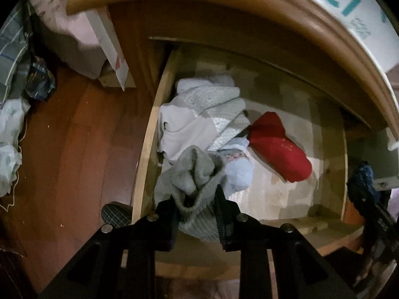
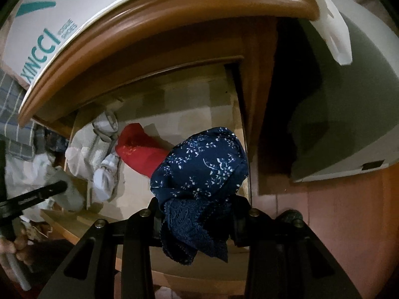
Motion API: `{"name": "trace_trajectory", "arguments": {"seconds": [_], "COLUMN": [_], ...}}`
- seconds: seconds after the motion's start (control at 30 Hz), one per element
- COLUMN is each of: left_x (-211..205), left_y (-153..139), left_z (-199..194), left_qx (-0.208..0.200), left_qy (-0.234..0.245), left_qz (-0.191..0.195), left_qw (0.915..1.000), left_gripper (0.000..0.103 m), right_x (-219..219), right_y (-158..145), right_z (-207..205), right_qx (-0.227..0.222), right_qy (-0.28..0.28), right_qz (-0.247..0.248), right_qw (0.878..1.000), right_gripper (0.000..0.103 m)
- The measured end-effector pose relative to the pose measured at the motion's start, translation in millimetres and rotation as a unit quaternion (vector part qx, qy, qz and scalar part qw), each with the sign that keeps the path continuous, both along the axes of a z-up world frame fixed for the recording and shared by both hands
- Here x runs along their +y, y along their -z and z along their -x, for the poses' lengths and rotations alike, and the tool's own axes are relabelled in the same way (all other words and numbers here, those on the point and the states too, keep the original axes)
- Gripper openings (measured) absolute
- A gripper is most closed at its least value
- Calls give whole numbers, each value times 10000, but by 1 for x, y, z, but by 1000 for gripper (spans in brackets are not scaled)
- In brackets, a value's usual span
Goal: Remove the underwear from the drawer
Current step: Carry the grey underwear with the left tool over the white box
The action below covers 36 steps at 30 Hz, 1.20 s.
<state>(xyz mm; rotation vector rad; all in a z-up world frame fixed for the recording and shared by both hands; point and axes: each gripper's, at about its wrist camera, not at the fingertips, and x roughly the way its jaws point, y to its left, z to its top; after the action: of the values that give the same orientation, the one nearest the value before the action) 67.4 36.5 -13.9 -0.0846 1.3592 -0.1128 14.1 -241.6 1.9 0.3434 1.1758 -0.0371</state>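
The wooden drawer point(image 1: 147, 149) stands open below me. My left gripper point(image 1: 195, 206) is shut on a grey knit garment point(image 1: 192, 174) and holds it above the drawer's front left. My right gripper point(image 2: 197, 214) is shut on navy floral underwear with a lace edge point(image 2: 202, 169), held above the drawer's right side. In the drawer lie a pile of white and pale blue garments point(image 1: 199, 114) at the left and a red piece point(image 1: 276, 147) in the middle. The red piece point(image 2: 139, 147) and the white pile point(image 2: 92, 149) also show in the right wrist view. The left gripper point(image 2: 37, 196) shows at that view's left edge.
The cabinet's rounded wooden top point(image 1: 274, 12) overhangs the drawer, with a white box with teal lettering point(image 2: 42, 37) on it. Wooden floor point(image 1: 74, 149) lies to the left, with plastic bags point(image 1: 10, 149) and a white box point(image 1: 109, 39). A grey-white appliance point(image 2: 349, 112) stands at the right.
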Motion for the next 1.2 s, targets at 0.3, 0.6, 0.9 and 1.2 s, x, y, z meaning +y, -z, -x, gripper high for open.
{"name": "trace_trajectory", "arguments": {"seconds": [0.3,0.6,0.9,1.2], "left_x": [-3,4,24,14], "left_y": [-52,-129,-247,-308], "left_z": [10,16,-9,-75], "left_qx": [-651,-1409,-2555,-2965], "left_qy": [275,553,451,444], "left_qz": [-199,-279,-362,231], "left_qw": [9973,9881,9651,9537], "left_gripper": [25,25,25,25], "right_x": [8,6,4,2], "right_y": [0,4,4,4], "right_z": [0,0,0,-1], "right_qx": [31,121,115,70], "right_qy": [-174,-161,-97,-50], "right_qz": [668,624,694,678], "right_qw": [9976,9978,9975,9977], "right_gripper": [34,34,34,34]}}
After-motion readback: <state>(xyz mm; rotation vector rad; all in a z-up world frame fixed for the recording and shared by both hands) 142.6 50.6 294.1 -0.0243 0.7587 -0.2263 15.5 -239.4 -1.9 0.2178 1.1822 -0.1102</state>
